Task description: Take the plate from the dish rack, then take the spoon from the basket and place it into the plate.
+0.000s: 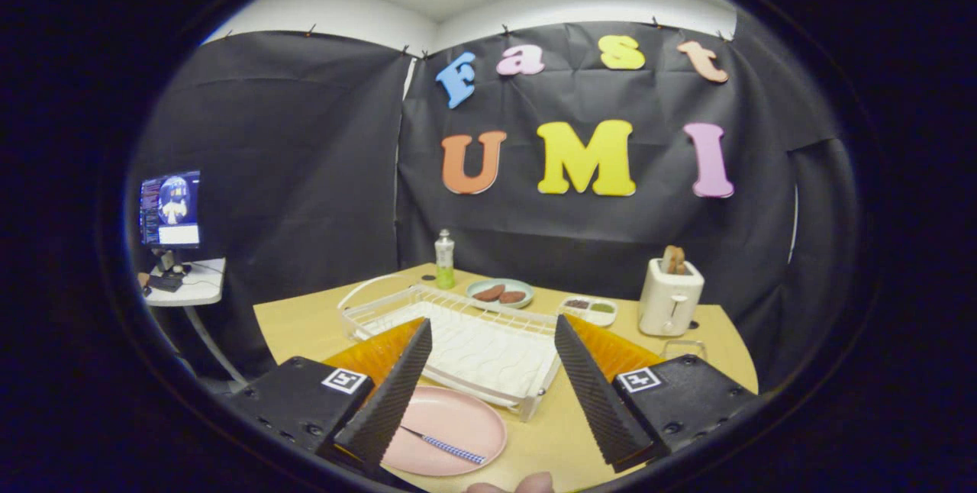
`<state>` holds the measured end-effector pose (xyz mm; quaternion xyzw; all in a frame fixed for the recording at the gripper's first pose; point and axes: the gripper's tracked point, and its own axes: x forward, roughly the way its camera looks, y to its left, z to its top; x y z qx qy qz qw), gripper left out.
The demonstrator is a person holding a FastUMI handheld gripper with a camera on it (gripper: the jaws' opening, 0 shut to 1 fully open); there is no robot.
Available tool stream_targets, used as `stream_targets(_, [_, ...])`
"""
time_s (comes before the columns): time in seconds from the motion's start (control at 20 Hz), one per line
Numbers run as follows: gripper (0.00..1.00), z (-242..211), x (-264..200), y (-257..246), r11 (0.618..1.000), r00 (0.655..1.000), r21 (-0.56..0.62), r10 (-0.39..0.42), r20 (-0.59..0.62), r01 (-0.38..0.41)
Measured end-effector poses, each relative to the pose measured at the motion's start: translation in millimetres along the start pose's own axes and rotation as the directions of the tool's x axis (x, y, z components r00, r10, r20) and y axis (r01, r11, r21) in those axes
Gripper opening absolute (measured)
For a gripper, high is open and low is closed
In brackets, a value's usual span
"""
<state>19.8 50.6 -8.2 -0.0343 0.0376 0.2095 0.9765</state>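
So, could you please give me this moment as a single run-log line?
tool: open, holding nothing | pink plate: on table, between fingers | spoon: lying in plate | dish rack: beyond plate

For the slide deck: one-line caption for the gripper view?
Open fingers above pink plate holding the spoon, white dish rack just beyond.
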Motion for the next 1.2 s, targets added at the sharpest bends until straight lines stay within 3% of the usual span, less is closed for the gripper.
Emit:
stream_targets(0.35, [1.0,-1,-84,-46,0.961,0.959,0.07,-0.272,0.083,0.267])
stream_targets(0.5, [1.0,1,-110,-48,0.941,0.936,0.086,-0.335,0.108,0.327])
stream_targets(1.2, [1.0,-3,-120,-51,0.914,0.907,0.148,-0.397,0.14,0.378])
